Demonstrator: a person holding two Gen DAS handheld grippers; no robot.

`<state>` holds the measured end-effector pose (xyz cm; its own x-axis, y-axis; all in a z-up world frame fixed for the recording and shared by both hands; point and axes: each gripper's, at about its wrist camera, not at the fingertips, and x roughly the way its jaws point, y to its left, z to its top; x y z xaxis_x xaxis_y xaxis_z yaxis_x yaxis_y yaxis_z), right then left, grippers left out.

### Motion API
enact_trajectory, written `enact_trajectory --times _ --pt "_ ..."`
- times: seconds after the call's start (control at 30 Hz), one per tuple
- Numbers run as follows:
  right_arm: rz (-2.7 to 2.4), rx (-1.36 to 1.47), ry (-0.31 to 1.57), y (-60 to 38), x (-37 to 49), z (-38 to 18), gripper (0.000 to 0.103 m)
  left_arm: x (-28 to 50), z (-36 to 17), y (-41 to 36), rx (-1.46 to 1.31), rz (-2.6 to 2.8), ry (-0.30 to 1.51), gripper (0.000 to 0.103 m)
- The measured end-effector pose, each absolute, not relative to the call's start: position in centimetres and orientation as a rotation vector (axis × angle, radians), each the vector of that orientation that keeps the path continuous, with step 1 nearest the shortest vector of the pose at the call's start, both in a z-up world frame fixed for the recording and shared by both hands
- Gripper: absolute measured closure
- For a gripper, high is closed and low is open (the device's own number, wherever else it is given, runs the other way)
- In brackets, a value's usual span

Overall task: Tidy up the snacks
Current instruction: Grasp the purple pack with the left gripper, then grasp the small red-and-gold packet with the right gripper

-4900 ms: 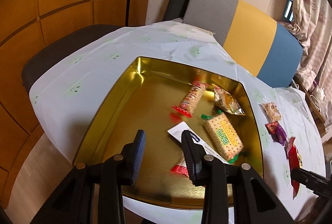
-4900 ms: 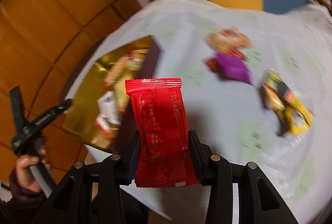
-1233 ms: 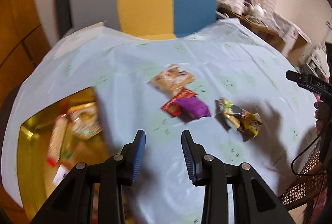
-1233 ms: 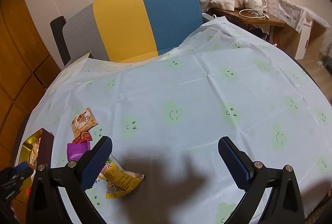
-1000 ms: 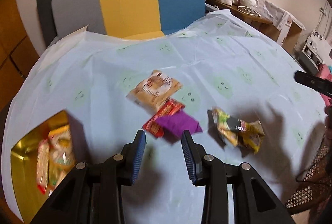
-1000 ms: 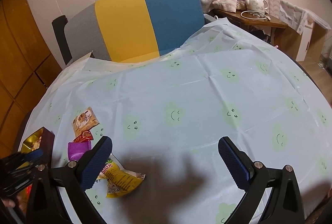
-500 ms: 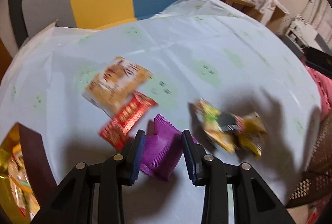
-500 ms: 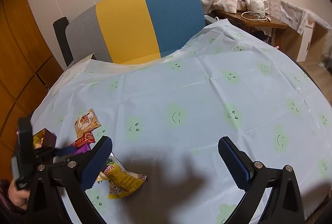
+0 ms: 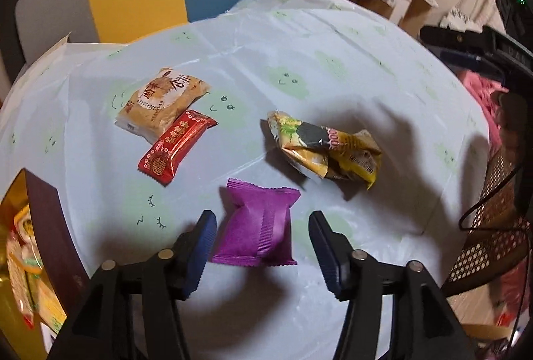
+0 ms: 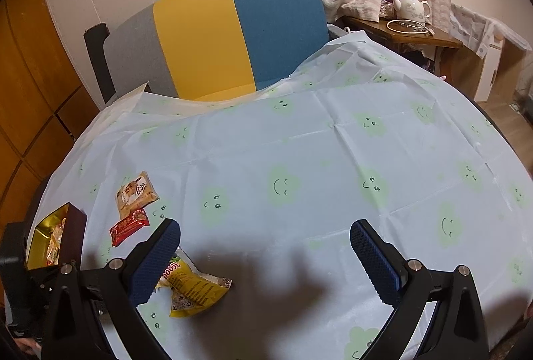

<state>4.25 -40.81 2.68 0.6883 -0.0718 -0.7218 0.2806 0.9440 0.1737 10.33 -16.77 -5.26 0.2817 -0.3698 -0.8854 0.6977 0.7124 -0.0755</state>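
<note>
Purple snack packet (image 9: 258,223) lies flat on the pale blue smiley-print tablecloth (image 9: 299,66), directly between the 2 fingers of the left gripper (image 9: 263,246). Jaws are opening; neither blue pad touches the wrapper, with a narrow gap on the left side and a wider one on the right. Packet's near edge sits level with the fingertips, its far crimped edge beyond them.

Red packet (image 9: 176,146) lies further out and to the left, its far end overlapping a tan pastry packet (image 9: 161,103). Crumpled yellow packet (image 9: 328,150) lies beyond the right finger, apart from the purple one. Gold-lined tin (image 9: 50,226) with a dark outer wall stands at the left edge, several snacks inside.

Right gripper (image 10: 265,260) hangs above bare tablecloth, jaws spread wide, nothing between them. In its view the yellow packet is just beside and partly behind its left finger; the purple packet is hidden there.
</note>
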Motion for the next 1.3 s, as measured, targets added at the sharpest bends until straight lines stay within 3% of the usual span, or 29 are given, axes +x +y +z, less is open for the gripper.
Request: enact_trajectory --times 0.23,0.3,0.4,0.93,1.0,1.07,1.17,1.3 --pt "-0.204 0.286 0.787 -41.0 4.2 2.6 0.0 10.6 -6.8 -18.2 0.423 -0.721 1.098 0.044" --pt "-0.204 0.283 0.789 -41.0 4.2 2.6 0.0 10.8 -7.1 -18.3 0.414 -0.714 1.099 0.062" --pt "-0.205 0.274 0.792 -40.8 4.2 2.6 0.0 10.4 -7.2 -17.7 0.379 -0.698 1.073 0.064" --pt "-0.126 0.177 0.886 -38.1 5.1 0.8 0.0 1.9 -7.5 -10.3 0.266 -0.612 0.943 0.064" --pt "-0.092 0.182 0.913 -37.5 5.2 0.3 0.005 2.2 -7.8 -10.3 0.235 -0.612 0.943 0.063" --pt "-0.057 0.183 0.932 -36.7 5.2 0.0 0.02 2.3 -8.0 -10.2 0.218 -0.612 0.942 0.063" --pt "0.009 0.195 0.964 -35.2 5.4 -0.5 0.031 2.0 -7.9 -9.9 0.207 -0.616 0.934 0.063" --pt "0.112 0.243 0.994 -32.4 6.7 -0.7 0.031 2.0 -8.1 -9.6 0.185 -0.626 0.922 0.063"
